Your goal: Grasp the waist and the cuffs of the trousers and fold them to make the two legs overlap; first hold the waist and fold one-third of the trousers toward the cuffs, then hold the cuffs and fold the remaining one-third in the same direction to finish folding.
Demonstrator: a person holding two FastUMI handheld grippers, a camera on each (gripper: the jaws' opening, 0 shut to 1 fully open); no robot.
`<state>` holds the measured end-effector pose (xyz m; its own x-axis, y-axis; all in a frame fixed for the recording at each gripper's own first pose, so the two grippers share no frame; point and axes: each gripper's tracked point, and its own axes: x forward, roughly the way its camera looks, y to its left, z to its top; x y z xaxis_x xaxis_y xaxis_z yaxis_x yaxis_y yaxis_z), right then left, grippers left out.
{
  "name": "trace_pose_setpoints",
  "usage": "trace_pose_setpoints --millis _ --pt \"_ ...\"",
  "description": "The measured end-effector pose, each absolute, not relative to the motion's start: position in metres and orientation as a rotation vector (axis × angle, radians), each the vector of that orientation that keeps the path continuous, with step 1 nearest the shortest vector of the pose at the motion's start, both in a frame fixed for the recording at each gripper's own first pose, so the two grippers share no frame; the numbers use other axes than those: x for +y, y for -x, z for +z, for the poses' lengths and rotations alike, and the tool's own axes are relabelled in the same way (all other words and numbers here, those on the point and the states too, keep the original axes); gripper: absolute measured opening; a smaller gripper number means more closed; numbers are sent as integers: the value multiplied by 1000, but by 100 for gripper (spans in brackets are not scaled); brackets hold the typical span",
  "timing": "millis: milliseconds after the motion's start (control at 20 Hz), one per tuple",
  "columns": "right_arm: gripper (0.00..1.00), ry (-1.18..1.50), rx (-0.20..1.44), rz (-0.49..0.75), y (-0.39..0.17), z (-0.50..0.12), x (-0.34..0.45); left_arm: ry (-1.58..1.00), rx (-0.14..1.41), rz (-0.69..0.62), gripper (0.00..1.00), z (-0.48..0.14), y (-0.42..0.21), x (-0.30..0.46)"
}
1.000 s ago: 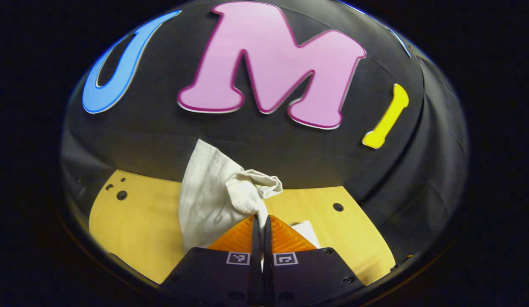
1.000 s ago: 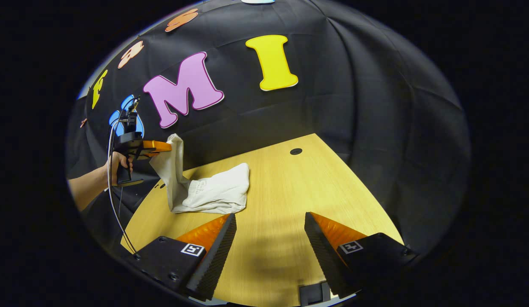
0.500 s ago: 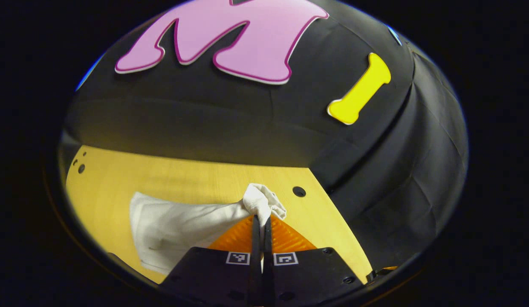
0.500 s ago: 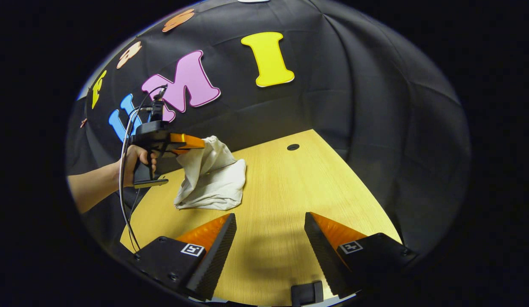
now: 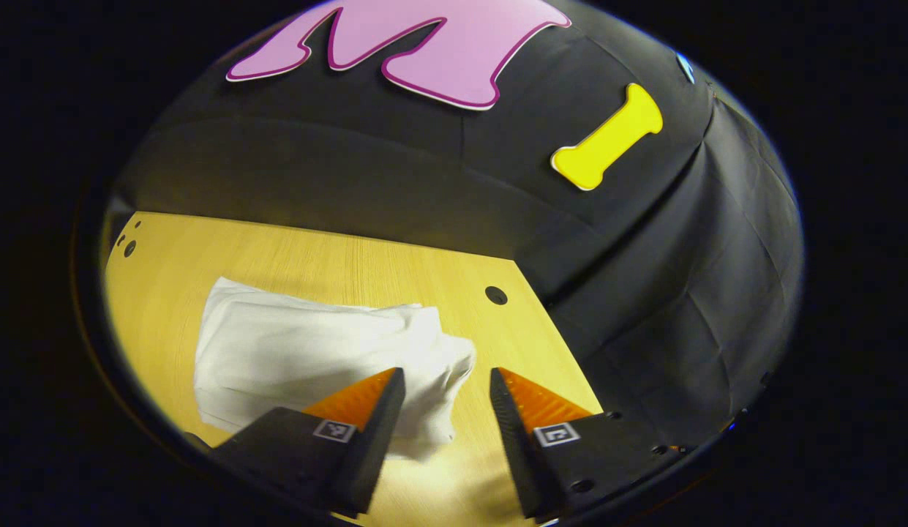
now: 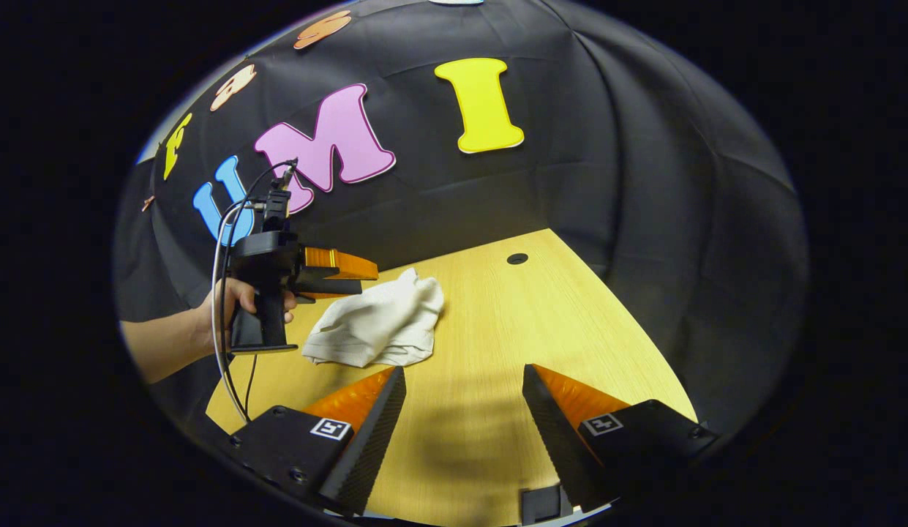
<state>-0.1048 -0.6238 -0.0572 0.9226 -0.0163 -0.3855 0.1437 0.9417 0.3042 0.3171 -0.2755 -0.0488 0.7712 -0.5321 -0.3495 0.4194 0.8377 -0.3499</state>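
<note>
On the wooden table (image 6: 497, 329) your white trousers (image 5: 300, 359) lie as a folded bundle — flat along most of their length, with a rumpled end nearest your left gripper (image 5: 440, 384). That gripper's fingers are spread wide and grip nothing; the crumpled end of the cloth sits in the gap between them, not pinched. From the right gripper view you can see the same gripper (image 6: 351, 274) held by your hand (image 6: 238, 304) just above the bundle's (image 6: 380, 326) near edge, a cable trailing below. Your right gripper (image 6: 464, 380) is also parted wide — it hangs over bare wood, well apart from the cloth.
</note>
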Motion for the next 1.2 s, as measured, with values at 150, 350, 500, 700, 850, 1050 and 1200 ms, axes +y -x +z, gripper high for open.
trace_pose_setpoints --millis 150,350,500,700,850,1050,1200 --pt "98 -312 378 -99 106 -46 -610 206 396 -482 96 -39 -296 -236" --pt "98 -294 334 -124 114 -23 -581 200 293 -432 97 -25 -253 -164" --pt "98 -249 287 -162 124 0 -563 186 219 -371 97 -15 -220 -103" --pt "98 -207 197 -217 132 37 -543 143 139 -279 97 -12 -173 -28" --pt "98 -156 170 -235 138 52 -525 171 63 -206 97 -8 -133 15" --pt "98 -117 156 -195 142 62 -471 174 22 -119 97 -15 -83 60" --pt "98 -97 164 -139 143 60 -415 136 13 -121 97 -30 -55 73"
